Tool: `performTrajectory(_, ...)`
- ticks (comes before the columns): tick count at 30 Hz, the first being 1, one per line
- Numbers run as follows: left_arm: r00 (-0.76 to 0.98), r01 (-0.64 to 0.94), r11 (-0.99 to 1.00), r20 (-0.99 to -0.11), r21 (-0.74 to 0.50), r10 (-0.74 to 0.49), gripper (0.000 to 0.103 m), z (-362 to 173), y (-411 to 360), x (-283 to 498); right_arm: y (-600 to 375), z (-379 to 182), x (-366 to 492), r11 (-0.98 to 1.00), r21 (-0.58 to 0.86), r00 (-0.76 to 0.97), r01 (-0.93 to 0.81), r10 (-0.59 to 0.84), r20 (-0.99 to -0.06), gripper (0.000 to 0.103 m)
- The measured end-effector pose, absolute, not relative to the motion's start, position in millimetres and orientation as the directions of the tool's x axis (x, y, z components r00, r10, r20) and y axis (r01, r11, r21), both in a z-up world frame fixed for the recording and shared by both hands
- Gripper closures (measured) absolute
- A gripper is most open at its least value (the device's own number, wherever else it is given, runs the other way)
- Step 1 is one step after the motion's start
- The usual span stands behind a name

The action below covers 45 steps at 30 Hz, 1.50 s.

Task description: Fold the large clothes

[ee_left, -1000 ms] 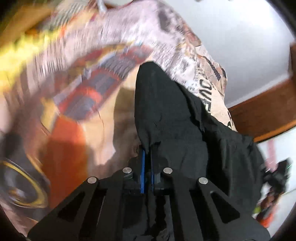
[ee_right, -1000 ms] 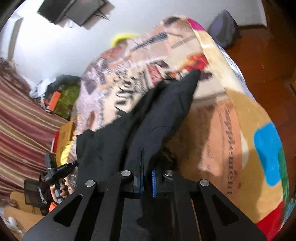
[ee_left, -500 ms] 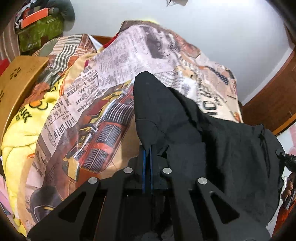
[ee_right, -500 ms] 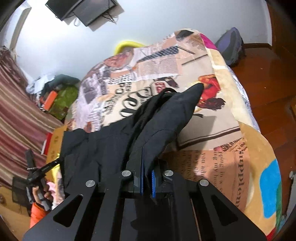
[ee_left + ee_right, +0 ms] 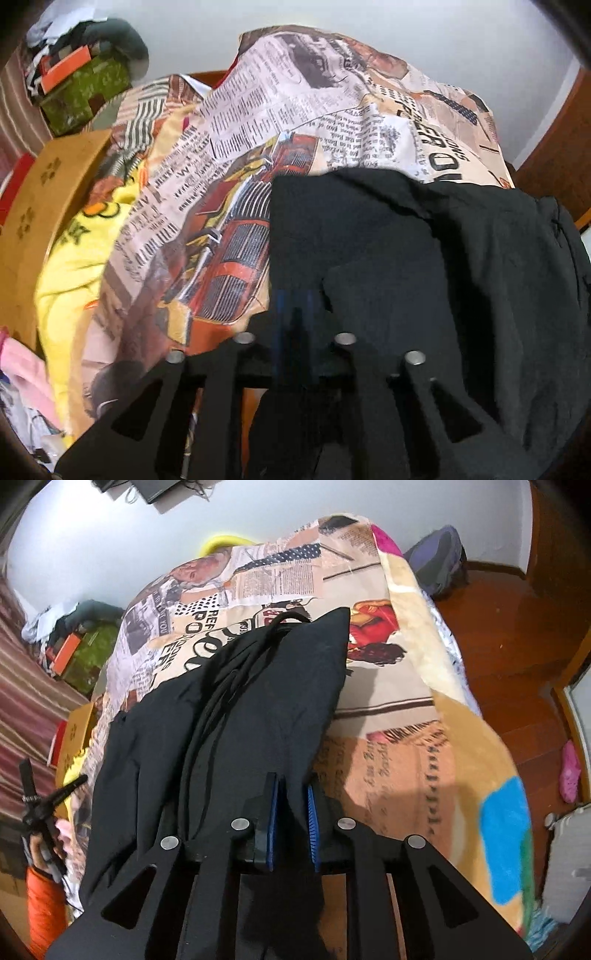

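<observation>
Black cloth, a large garment [image 5: 258,709], lies spread over the blanket [image 5: 406,709] printed with newspaper cuttings, its pointed end reaching toward the far end of the blanket in the right wrist view. In the left wrist view the same garment [image 5: 443,258] covers the right part of the blanket [image 5: 295,110], next to a printed red car. Left of the blanket there sit a cardboard box [image 5: 44,206], a yellow cloth [image 5: 81,258] and, farther back by the wall, a green box [image 5: 81,92] topped with clutter. On the other side of the blanket the right wrist view shows a wooden floor [image 5: 509,635], a dark backpack [image 5: 439,561] against the wall and a pink slipper [image 5: 570,771]. The right gripper [image 5: 291,797] points along the garment from its near edge, its blue-padded jaws parted with a fold of the black cloth lying between them but not pinched. The left gripper [image 5: 295,306] is blurred against the garment's near left corner; its jaws look slightly apart, but whether they clamp the cloth I cannot tell.
</observation>
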<state>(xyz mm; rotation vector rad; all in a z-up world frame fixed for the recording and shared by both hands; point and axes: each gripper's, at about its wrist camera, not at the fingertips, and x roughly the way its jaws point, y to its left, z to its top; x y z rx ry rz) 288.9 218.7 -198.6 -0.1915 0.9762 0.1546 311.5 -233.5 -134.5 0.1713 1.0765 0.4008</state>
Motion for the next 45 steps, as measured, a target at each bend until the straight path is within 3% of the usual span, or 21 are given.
performTrajectory(1,0.557,-0.213,0.974,-0.829,-0.082,0.052,0.074,-194.5,217.5,284.6,-234.7,-130.6,305.4,0.917,0.315,0.419,-0.244,0.392,-0.819,0.088)
performTrajectory(3,0.570,-0.205,0.977,-0.819,-0.063,0.067,0.052,-185.0,214.5,274.9,-238.3,-121.4,293.1,0.918,0.298,0.433,-0.262,0.388,-0.813,0.082)
performTrajectory(5,0.595,-0.177,0.983,-0.801,-0.057,0.061,0.051,-174.4,210.6,260.5,-243.2,-112.2,280.2,0.906,0.317,0.439,-0.280,0.414,-0.797,0.072)
performTrajectory(7,0.597,-0.147,0.987,-0.801,-0.060,0.040,0.047,-166.5,207.1,247.6,-250.2,-101.9,265.2,0.895,0.343,0.452,-0.287,0.442,-0.775,0.051)
performTrajectory(16,0.614,-0.163,0.980,-0.789,-0.115,0.009,0.020,-162.1,222.7,175.5,-262.7,-86.9,217.8,0.900,0.320,0.485,-0.296,0.431,-0.761,0.048)
performTrajectory(30,0.388,-0.290,0.912,-0.907,-0.290,-0.165,0.020,-286.2,252.0,105.9,-277.4,-141.9,176.0,0.943,0.260,0.437,-0.209,0.328,-0.838,0.048)
performTrajectory(36,0.397,-0.371,0.796,-0.857,-0.478,-0.329,0.019,-319.6,254.7,106.4,-284.6,-171.5,173.8,0.932,0.325,0.374,-0.160,0.362,-0.854,0.048)
performTrajectory(40,0.418,-0.398,0.788,-0.857,-0.471,-0.301,0.020,-320.1,244.3,105.6,-292.3,-181.3,171.8,0.910,0.395,0.384,-0.122,0.411,-0.827,0.043)
performTrajectory(43,0.420,-0.375,0.800,-0.856,-0.467,-0.303,0.033,-312.5,235.0,103.0,-291.3,-177.2,165.6,0.905,0.404,0.397,-0.134,0.423,-0.815,0.044)
performTrajectory(45,0.417,-0.344,0.813,-0.852,-0.469,-0.315,0.059,-303.6,229.8,102.0,-287.6,-171.2,160.5,0.901,0.401,0.395,-0.164,0.433,-0.810,0.054)
